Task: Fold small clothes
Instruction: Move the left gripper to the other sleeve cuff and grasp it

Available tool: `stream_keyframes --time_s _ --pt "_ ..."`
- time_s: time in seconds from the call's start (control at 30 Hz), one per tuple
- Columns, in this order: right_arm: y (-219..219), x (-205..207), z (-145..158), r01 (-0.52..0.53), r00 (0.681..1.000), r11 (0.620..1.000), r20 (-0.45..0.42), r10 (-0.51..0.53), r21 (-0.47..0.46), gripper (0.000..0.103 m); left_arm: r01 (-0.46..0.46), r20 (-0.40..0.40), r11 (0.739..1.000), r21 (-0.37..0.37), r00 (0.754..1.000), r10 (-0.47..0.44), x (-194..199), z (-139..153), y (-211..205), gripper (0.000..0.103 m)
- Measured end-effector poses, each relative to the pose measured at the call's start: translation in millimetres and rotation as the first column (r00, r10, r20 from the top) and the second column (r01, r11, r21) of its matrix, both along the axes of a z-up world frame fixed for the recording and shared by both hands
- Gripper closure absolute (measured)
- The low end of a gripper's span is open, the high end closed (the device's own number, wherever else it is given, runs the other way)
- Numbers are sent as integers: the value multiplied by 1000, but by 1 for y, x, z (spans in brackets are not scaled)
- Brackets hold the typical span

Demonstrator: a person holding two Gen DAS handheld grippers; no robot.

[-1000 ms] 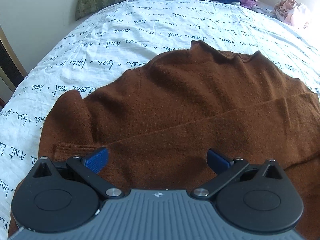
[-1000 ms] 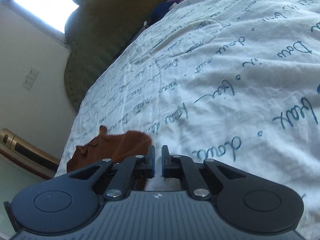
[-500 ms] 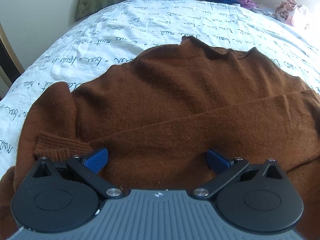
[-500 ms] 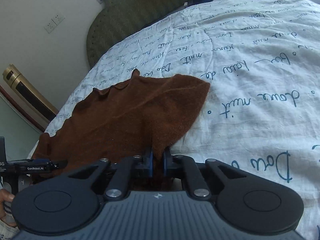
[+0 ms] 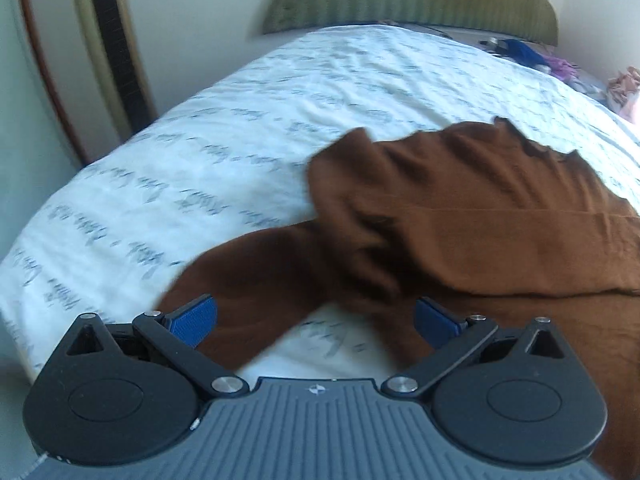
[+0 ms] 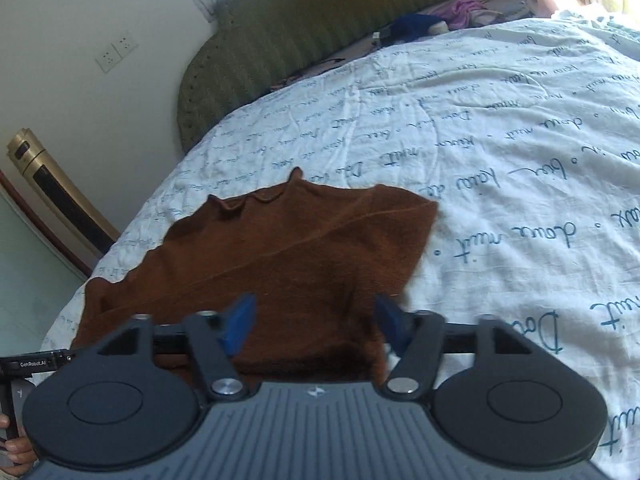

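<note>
I see one garment, a rust-brown knit sweater point(image 6: 288, 256), lying flat on the white script-printed bedspread point(image 6: 520, 160), its wavy neck edge toward the green headboard point(image 6: 320, 20). A fold line runs diagonally across it. From the left wrist view, its sleeve point(image 5: 248, 280) trails loose toward the bedspread's near edge.

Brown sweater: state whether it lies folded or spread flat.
Partly folded: the brown sweater has one side turned over itself on the bedspread, while a sleeve still trails out.
</note>
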State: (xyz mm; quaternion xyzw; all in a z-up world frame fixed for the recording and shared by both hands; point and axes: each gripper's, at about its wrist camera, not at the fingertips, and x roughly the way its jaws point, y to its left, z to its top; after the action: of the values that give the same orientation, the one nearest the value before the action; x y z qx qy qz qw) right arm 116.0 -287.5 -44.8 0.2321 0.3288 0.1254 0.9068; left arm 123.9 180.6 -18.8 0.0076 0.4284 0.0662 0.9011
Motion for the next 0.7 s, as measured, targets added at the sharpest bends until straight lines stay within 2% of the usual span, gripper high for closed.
stream_keyframes --time_s 0.1,0.2,0.3,0.37,0.43,0.47,0.6,0.7 --pt "29 -3 12 -59 997 998 45 60 -33 9 -105 9 994 -29 994 106 -21 7 54 0" --pt "61 -2 17 -114 991 992 67 117 -56 9 -156 -11 979 -133 988 156 -26 5 102 0" --pt "87 1 14 -168 985 985 44 170 -44 9 -173 -42 939 -298 985 169 -24 -5 141 0" --pt "99 1 11 -188 981 981 33 190 -49 9 -151 -51 896 -418 988 143 -23 -16 159 0" --pt "107 -2 9 -203 978 978 29 204 -55 9 -162 -68 852 -497 987 148 -25 -24 169 0" --pt "109 -3 8 -207 978 977 24 209 -52 9 -159 -71 838 -522 987 144 -25 -26 172 0" --pt "110 -8 6 -209 978 977 12 210 -38 9 -116 -70 816 -566 993 92 -27 -24 172 3" --pt "108 -10 7 -208 978 978 9 208 -24 9 -99 -79 789 -606 995 64 -28 -26 170 16"
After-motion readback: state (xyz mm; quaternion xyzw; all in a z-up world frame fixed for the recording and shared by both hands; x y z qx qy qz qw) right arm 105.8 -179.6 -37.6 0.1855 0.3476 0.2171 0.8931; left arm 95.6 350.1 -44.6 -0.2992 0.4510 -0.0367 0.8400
